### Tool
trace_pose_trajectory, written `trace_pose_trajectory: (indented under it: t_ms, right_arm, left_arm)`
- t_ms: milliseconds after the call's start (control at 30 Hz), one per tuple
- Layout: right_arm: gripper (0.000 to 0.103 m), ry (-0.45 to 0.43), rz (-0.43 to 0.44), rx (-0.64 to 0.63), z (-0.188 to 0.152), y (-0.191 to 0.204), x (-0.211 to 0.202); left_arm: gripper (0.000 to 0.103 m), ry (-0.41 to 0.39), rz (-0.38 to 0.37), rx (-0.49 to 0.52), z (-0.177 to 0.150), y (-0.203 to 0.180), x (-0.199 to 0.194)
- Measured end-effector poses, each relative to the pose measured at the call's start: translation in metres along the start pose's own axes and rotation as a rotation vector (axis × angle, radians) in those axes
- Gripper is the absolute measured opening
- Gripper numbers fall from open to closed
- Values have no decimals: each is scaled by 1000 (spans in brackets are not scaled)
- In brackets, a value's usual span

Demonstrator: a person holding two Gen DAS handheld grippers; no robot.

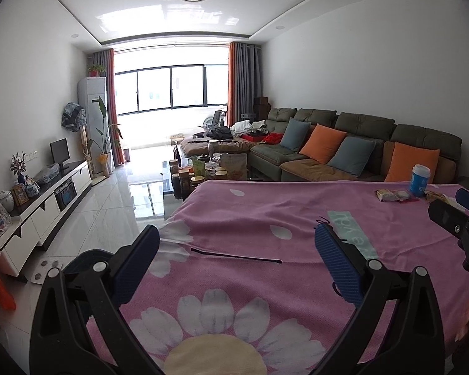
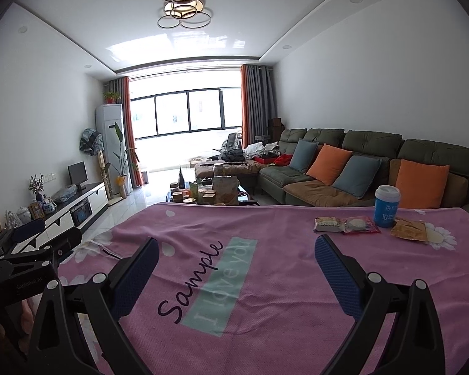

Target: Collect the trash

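Observation:
On the far right of the pink flowered tablecloth (image 2: 265,297) lie three snack wrappers: a beige one (image 2: 328,224), a red and clear one (image 2: 361,225) and a brown one (image 2: 409,230). A blue paper cup with a white lid (image 2: 386,206) stands behind them. In the left wrist view the wrappers (image 1: 390,195) and cup (image 1: 419,180) lie far right. My right gripper (image 2: 237,250) is open and empty, above the cloth, short of the wrappers. My left gripper (image 1: 237,240) is open and empty over the cloth's left part.
A green sofa (image 2: 344,168) with orange and blue cushions stands behind the table. A coffee table crowded with jars and bags (image 2: 209,193) is straight ahead. A white TV cabinet (image 2: 78,209) runs along the left wall. A dark bin (image 1: 84,261) sits left of the table.

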State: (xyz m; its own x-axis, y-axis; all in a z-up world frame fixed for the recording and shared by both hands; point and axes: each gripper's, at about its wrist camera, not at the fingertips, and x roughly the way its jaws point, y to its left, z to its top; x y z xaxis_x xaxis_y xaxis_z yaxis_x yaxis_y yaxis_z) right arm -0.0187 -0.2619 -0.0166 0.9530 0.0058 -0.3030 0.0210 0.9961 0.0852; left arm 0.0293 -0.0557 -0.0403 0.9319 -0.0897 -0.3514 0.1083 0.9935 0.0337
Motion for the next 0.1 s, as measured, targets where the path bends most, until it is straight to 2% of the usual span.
trace_pose_trajectory:
  t_ms: [100]
  right_arm:
    - [96,110,-36,21,1,-28,18]
  left_arm:
    - [98,156,-36,5,7,-1,41]
